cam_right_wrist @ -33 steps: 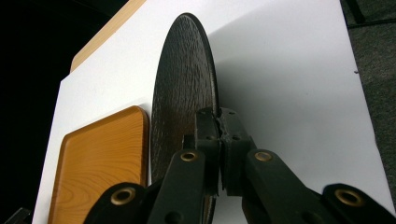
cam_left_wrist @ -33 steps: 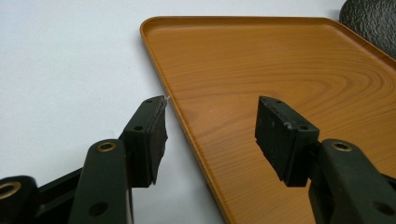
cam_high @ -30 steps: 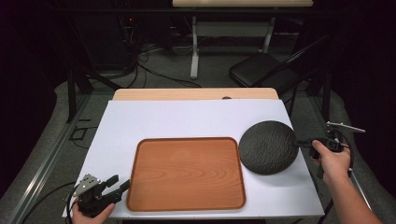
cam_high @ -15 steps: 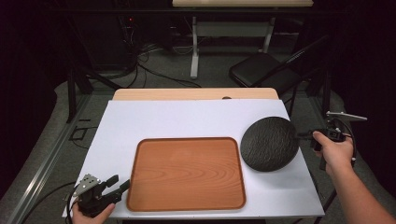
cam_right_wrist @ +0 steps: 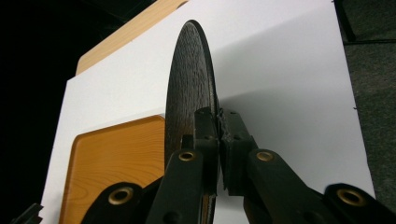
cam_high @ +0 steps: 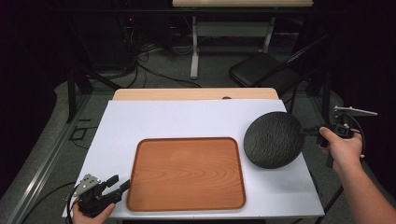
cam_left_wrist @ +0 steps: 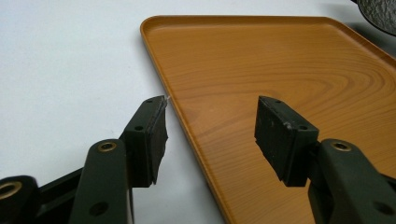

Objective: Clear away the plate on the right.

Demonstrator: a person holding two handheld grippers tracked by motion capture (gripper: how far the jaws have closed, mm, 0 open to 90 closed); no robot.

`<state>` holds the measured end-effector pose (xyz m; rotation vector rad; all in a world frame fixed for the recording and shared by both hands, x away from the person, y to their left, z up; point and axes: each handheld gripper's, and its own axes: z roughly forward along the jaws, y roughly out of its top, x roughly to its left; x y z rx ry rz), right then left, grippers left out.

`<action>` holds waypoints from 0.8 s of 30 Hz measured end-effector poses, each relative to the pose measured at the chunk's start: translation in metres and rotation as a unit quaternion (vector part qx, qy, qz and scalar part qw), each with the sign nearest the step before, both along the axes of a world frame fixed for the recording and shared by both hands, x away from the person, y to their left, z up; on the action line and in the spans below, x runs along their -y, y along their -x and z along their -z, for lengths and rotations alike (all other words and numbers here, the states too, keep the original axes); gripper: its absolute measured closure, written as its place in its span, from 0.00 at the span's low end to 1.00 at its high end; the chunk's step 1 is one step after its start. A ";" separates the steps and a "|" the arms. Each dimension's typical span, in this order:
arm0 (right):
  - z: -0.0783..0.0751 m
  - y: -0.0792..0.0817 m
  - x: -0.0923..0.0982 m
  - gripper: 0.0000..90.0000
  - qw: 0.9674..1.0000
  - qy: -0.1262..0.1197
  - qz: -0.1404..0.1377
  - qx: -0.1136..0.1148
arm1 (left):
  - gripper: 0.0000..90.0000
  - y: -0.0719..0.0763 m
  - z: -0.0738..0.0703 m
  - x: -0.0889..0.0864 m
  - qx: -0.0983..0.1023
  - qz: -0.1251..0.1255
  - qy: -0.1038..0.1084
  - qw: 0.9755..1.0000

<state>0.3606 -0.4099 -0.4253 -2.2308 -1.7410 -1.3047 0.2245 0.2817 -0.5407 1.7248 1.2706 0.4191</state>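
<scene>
We see the round dark grey plate with a rough stone-like surface [cam_high: 273, 139] at the right side of the white-covered tabletop [cam_high: 187, 119], just beside the right edge of the rectangular wooden tray with rounded corners [cam_high: 187, 172]. The right gripper [cam_high: 314, 133] holds this plate by its right rim, and its fingers [cam_right_wrist: 205, 135] are clamped on the thin edge, one on each face. In the right gripper view the plate [cam_right_wrist: 189, 88] stands on edge before the camera, and its shadow on the white sheet shows it is lifted off the tabletop.

The left gripper [cam_high: 120, 184] rests at the near left corner of the tabletop, just beside the left edge of the tray. In the left gripper view its fingers [cam_left_wrist: 152, 135] stand apart with nothing between them; one is over the white sheet, the other over the tray [cam_left_wrist: 280, 60].
</scene>
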 end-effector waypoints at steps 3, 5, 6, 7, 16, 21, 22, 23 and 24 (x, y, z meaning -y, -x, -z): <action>-0.004 0.001 0.000 0.96 1.000 -0.004 -0.001 0.007 | 0.49 0.000 0.000 0.000 0.000 0.001 0.000 1.000; -0.006 0.002 0.000 0.96 1.000 -0.004 -0.004 0.007 | 0.49 0.000 0.000 0.000 0.001 0.000 0.001 1.000; -0.007 0.002 0.000 0.96 1.000 -0.004 -0.006 0.009 | 0.49 0.000 0.000 0.000 0.001 0.001 0.000 1.000; -0.010 0.003 -0.001 0.96 1.000 -0.001 -0.009 0.008 | 0.49 0.000 0.000 0.000 0.001 0.000 0.000 1.000; -0.021 0.004 -0.017 0.96 0.999 -0.004 -0.034 0.011 | 0.49 0.000 0.000 0.000 0.001 0.002 0.001 1.000; -0.026 0.005 -0.032 0.95 0.998 -0.008 -0.055 0.012 | 0.49 0.000 0.000 0.000 0.001 0.002 0.001 1.000; -0.025 0.005 -0.034 0.95 0.998 -0.010 -0.061 0.013 | 0.49 0.000 0.000 0.000 0.002 0.002 0.001 1.000; -0.026 0.005 -0.037 0.95 0.998 -0.011 -0.066 0.011 | 0.49 0.000 0.000 0.000 0.001 0.003 0.001 1.000; -0.026 0.005 -0.041 0.95 0.997 -0.012 -0.072 0.012 | 0.49 0.000 0.000 0.000 0.001 0.003 0.001 1.000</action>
